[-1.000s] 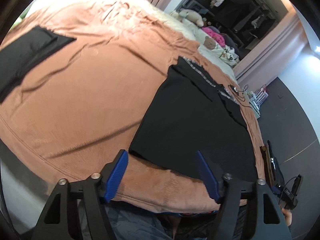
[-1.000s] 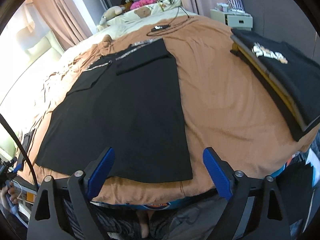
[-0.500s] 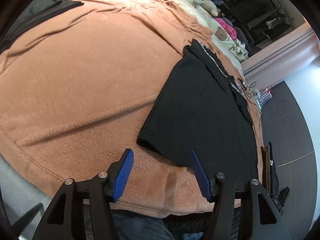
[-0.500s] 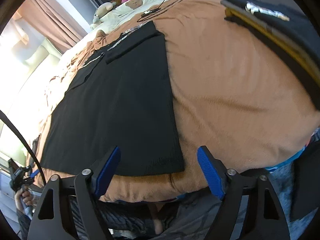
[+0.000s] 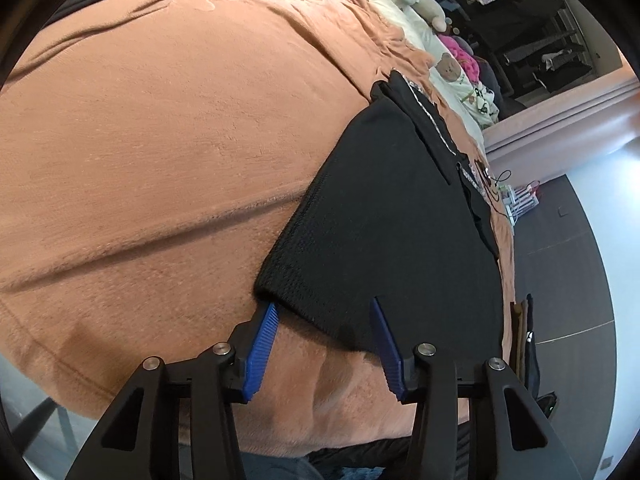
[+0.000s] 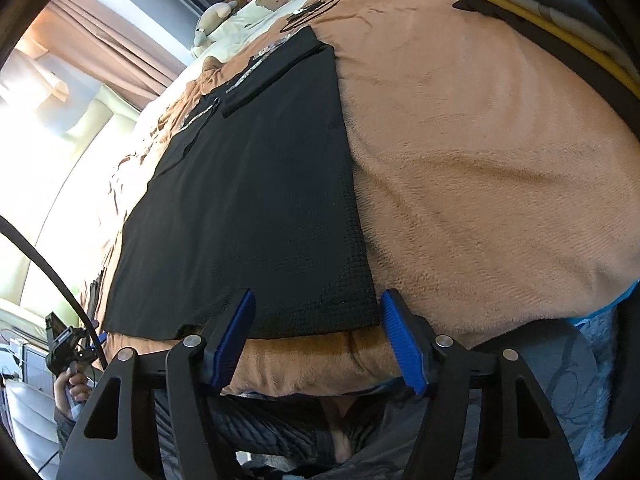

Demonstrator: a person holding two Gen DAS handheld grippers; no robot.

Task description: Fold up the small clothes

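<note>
The left gripper [image 5: 322, 312] straddles the near left corner of the black garment [image 5: 392, 216], its jaws just closing but not yet pinching — one blue pad [image 5: 262, 338] slips under the hem. The right gripper [image 6: 316, 312] likewise brackets the near right corner of the garment [image 6: 248, 200], jaws narrowing, cloth between them, ungripped. It lies flat on the orange blanket [image 6: 480, 160], near edge towards the person. Soft, light knit; it should lift easily by both hem corners, though it will sag between them.
</note>
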